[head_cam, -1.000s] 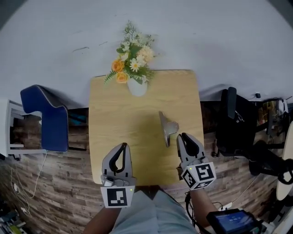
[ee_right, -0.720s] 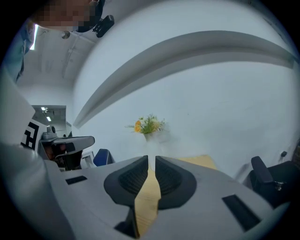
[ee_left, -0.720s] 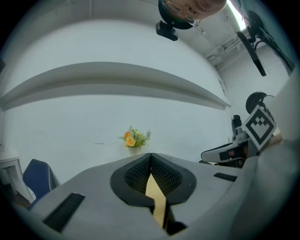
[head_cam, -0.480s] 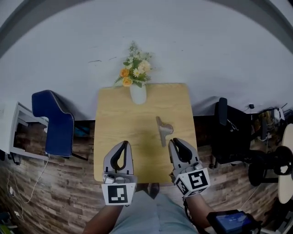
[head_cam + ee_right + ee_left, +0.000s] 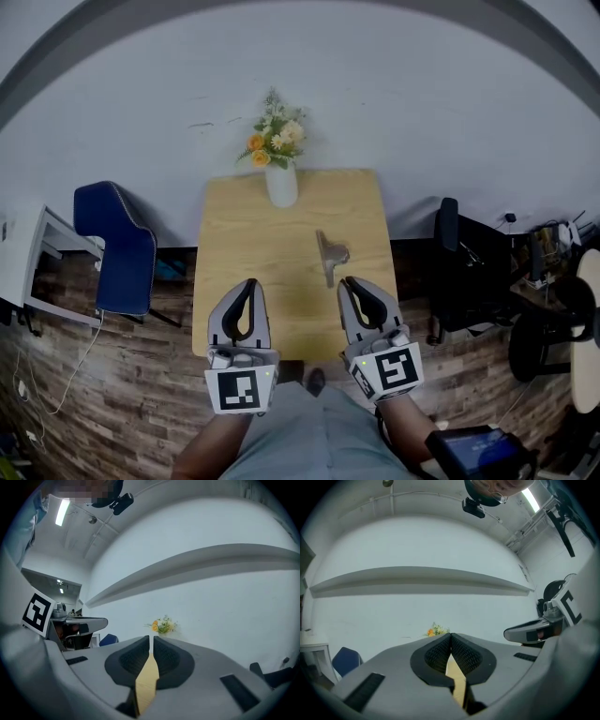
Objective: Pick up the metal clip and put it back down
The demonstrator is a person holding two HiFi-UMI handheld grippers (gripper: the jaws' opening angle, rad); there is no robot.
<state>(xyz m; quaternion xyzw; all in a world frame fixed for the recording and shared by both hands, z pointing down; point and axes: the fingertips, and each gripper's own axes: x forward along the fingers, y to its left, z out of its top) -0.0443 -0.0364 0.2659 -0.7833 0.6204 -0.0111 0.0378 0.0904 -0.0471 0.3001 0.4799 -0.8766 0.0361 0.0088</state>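
The metal clip point(image 5: 330, 255) lies on the table point(image 5: 253, 225), at three o'clock from its middle. The left claw point(image 5: 247, 286) and the right claw point(image 5: 352, 284) are both closed, empty, at the six o'clock edge.

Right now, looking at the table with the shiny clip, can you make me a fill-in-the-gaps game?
1. The metal clip lies on the wooden ____.
2. The white vase holds ____.
3. The chair at the left of the head view is ____.
4. The right gripper is shut and holds ____.
Missing words: table, flowers, blue, nothing.
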